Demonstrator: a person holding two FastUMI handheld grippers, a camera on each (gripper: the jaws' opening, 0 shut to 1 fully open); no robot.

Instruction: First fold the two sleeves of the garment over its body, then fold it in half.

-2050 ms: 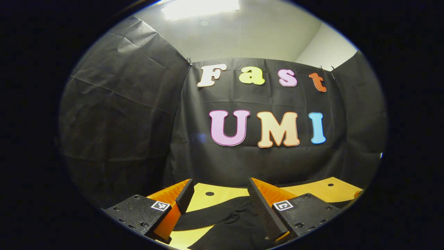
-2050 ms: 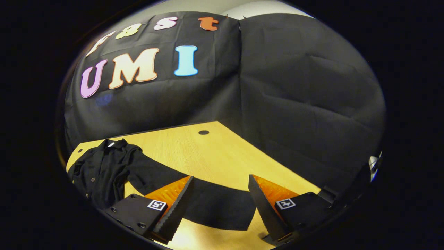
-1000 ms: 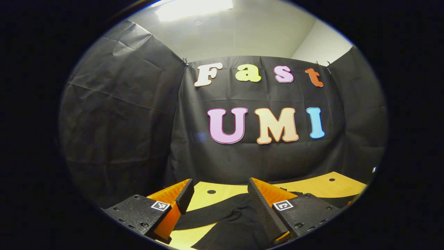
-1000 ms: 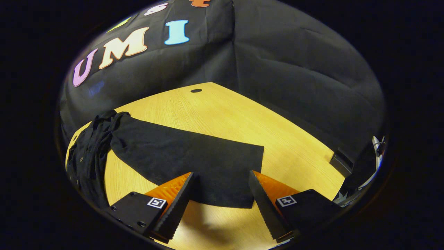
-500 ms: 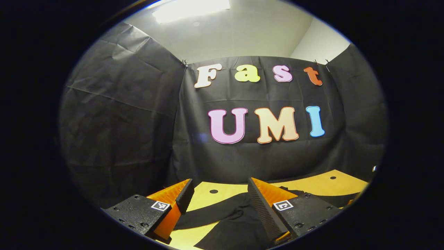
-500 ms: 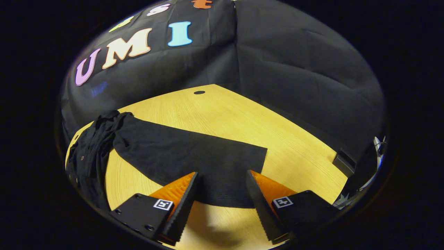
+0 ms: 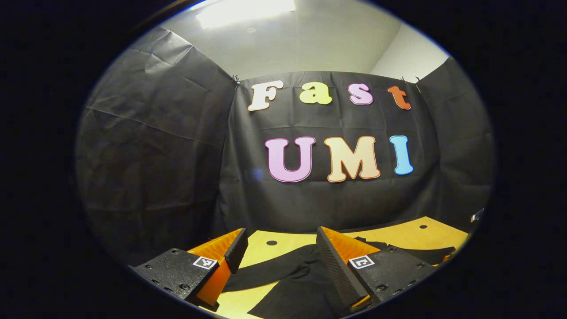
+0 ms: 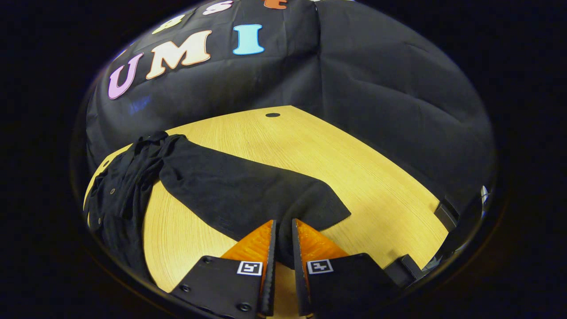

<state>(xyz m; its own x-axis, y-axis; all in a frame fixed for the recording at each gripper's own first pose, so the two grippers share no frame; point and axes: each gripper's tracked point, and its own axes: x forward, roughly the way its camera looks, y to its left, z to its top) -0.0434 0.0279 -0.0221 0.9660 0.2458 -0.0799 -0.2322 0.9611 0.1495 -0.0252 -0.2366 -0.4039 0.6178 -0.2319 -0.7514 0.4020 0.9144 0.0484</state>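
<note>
We had the right gripper [image 8: 283, 241] pinched on the cuff end of the sleeve [image 8: 248, 190] — fingers nearly together with the dark fabric between them, right at the hem. The sleeve lay stretched flat across the table [image 8: 354, 159], running back to the garment [image 8: 119, 195], which sat bunched at the table's far-left edge in the right gripper view. The left gripper [image 7: 277, 257] hung spread above the garment's body [image 7: 297, 283], holding nothing.

Our read on doing the fold well: lift the cuff just clear of the wood, carry it in a low arc toward the buttons, lay it down without dragging the shoulder. Grip looked shallow — a slip was the risk, so go slowly. The left gripper could have pinned the body against sliding.
</note>
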